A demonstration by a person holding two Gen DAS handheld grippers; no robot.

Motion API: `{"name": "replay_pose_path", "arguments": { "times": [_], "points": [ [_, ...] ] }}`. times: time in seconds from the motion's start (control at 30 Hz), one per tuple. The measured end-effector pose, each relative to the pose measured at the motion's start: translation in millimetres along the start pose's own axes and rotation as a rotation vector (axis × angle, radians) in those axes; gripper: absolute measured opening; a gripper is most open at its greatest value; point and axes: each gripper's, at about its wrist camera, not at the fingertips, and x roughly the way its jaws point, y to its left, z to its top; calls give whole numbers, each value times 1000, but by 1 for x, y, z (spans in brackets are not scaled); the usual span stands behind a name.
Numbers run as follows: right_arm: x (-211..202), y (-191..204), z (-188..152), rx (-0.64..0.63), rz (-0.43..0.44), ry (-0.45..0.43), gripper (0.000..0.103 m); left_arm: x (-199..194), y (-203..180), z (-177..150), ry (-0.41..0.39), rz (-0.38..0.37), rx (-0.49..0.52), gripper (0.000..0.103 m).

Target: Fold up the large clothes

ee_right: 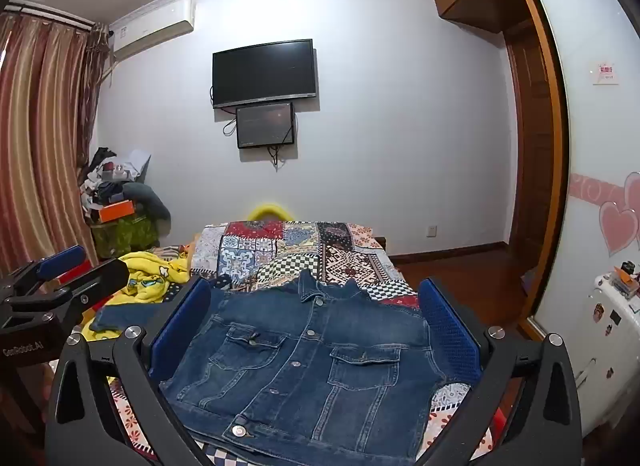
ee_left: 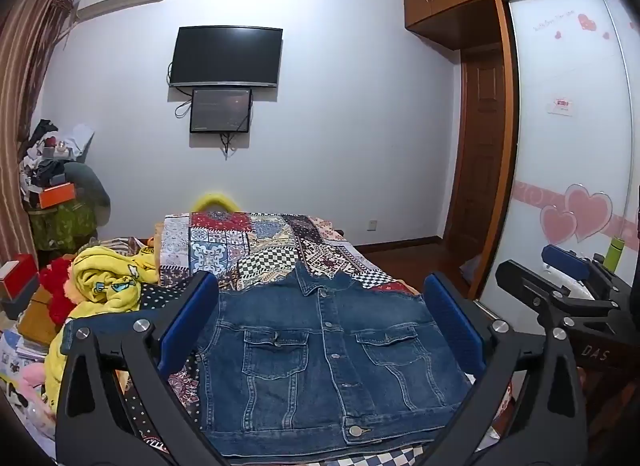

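A dark blue denim jacket (ee_left: 320,370) lies front side up on the patchwork bedspread (ee_left: 256,246), buttoned, collar pointing away, sleeves tucked out of sight. It also shows in the right wrist view (ee_right: 308,370). My left gripper (ee_left: 320,310) is open and empty, held above the jacket with its blue pads on either side. My right gripper (ee_right: 316,314) is open and empty above the jacket too. The right gripper shows at the right edge of the left wrist view (ee_left: 560,278), and the left gripper shows at the left edge of the right wrist view (ee_right: 72,270).
A yellow cartoon-print garment (ee_left: 108,286) lies bunched on the bed's left side. A cluttered pile of clothes and boxes (ee_left: 56,181) stands by the curtain. A sliding wardrobe door (ee_left: 572,145) is on the right, a white appliance (ee_right: 612,326) beside it.
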Motion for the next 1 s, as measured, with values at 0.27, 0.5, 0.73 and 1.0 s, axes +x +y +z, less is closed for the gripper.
{"name": "replay_pose_path", "arguments": {
  "times": [0.27, 0.5, 0.73, 1.0],
  "points": [
    [0, 0, 1, 7, -2, 5, 103, 0, -1, -6, 16, -14, -13, 103],
    [0, 0, 3, 10, -2, 7, 103, 7, 8, -4, 35, -17, -28, 103],
    [2, 0, -2, 10, -1, 8, 103, 9, 9, -7, 39, -16, -33, 103],
    [2, 1, -2, 11, -1, 10, 103, 11, 10, -9, 42, -14, -34, 103]
  ]
}}
